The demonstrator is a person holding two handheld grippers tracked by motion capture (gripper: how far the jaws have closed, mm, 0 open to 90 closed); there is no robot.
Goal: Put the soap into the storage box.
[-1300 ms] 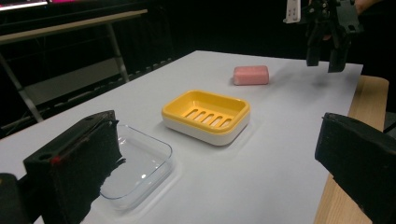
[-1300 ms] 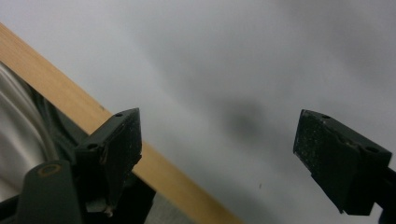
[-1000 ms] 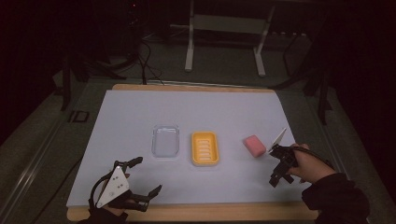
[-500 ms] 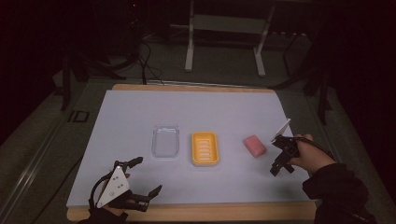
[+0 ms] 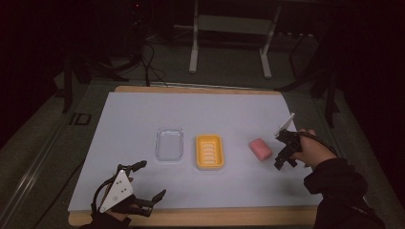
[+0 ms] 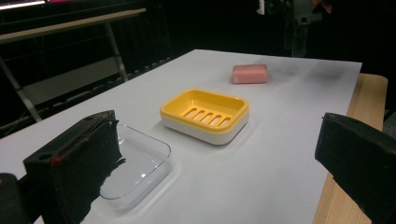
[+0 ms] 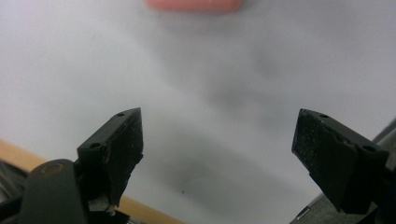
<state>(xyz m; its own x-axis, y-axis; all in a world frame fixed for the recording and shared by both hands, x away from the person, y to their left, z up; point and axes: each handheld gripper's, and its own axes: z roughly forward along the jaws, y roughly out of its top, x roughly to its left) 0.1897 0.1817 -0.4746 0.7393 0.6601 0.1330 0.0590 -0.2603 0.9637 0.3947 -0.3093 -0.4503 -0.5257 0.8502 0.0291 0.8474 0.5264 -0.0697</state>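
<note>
1. My right gripper [image 5: 282, 155] has its jaws spread wide over bare sheet, gripping nothing; my left gripper [image 5: 148, 181] is likewise parted and empty.
2. I see the pink soap bar [image 5: 260, 148] lying just beside the right gripper.
3. The yellow soap dish [image 5: 209, 151] sits near it, the clear lid [image 5: 169, 143] alongside.
4. All rest on the white sheet [image 5: 143, 114].

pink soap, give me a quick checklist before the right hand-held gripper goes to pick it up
1. Right hand-held gripper open: ok, jaws wide apart.
2. Nothing held in it: ok.
3. Pink soap free on the white sheet, apart from the yellow soap dish: ok.
4. Jaws around the soap: not ok, it lies ahead of them.
5. Dish empty: ok.
6. Left hand-held gripper out of the way: ok, near edge, open.
</note>
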